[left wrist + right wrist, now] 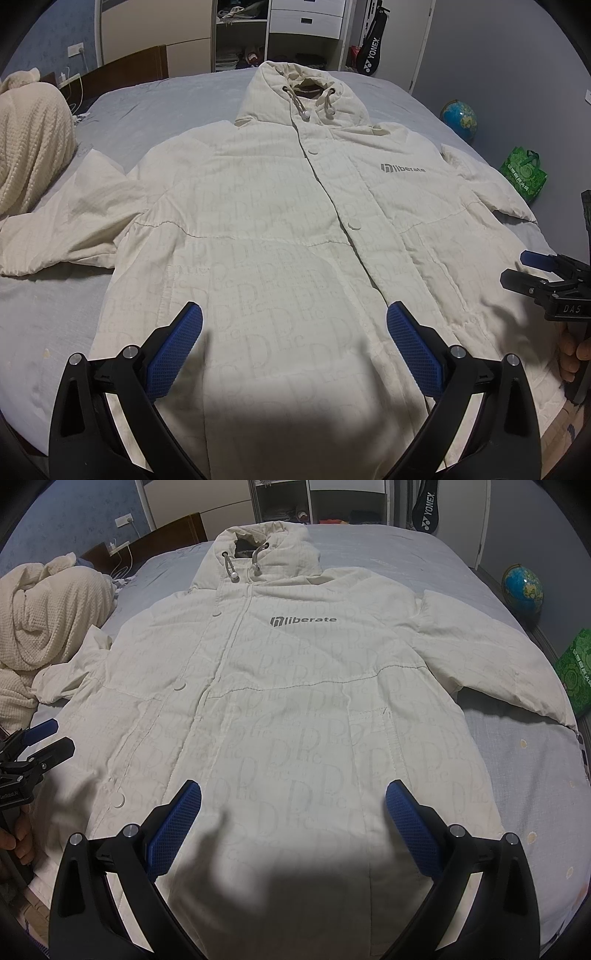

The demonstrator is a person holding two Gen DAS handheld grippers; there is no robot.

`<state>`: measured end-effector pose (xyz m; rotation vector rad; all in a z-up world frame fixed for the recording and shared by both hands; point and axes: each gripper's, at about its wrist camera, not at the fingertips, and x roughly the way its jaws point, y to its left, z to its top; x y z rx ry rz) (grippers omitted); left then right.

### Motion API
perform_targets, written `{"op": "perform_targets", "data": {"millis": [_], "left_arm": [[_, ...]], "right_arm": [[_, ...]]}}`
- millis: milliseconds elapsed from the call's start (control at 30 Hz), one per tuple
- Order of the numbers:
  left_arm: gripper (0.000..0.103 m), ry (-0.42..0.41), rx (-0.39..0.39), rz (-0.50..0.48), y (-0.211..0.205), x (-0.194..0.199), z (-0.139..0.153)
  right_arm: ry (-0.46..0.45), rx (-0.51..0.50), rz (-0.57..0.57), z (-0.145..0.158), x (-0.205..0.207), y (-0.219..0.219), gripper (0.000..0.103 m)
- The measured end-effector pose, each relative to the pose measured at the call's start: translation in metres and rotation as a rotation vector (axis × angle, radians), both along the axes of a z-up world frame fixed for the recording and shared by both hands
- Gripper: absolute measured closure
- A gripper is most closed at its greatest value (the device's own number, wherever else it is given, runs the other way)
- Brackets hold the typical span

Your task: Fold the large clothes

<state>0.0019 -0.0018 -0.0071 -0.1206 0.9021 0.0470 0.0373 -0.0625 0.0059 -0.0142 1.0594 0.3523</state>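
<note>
Nothing folded yet: the hooded jacket (280,229) lies flat, hood at twelve o'clock, and my left gripper (294,343) and right gripper (293,823) hover spread wide, holding nothing.

Ahead of the fingers: one white hooded jacket (280,206), two sleeves spread, two hood drawcords. Beyond the fingertips: one globe (523,587), one green bag (523,172), one racket case (371,51), one cream blanket (48,627). Two grippers, left gripper (294,345) and right gripper (293,825), both spread wide.
</note>
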Motion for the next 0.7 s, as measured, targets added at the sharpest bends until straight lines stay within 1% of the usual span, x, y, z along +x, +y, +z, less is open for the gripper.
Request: {"op": "perform_targets", "data": {"millis": [700], "left_arm": [[0.007,0.001,-0.001,0.000,0.0007,0.0006,0.0000]], "right_arm": [[0.002,-0.002,0.001,0.0006,0.0002,0.0005,0.007]]}}
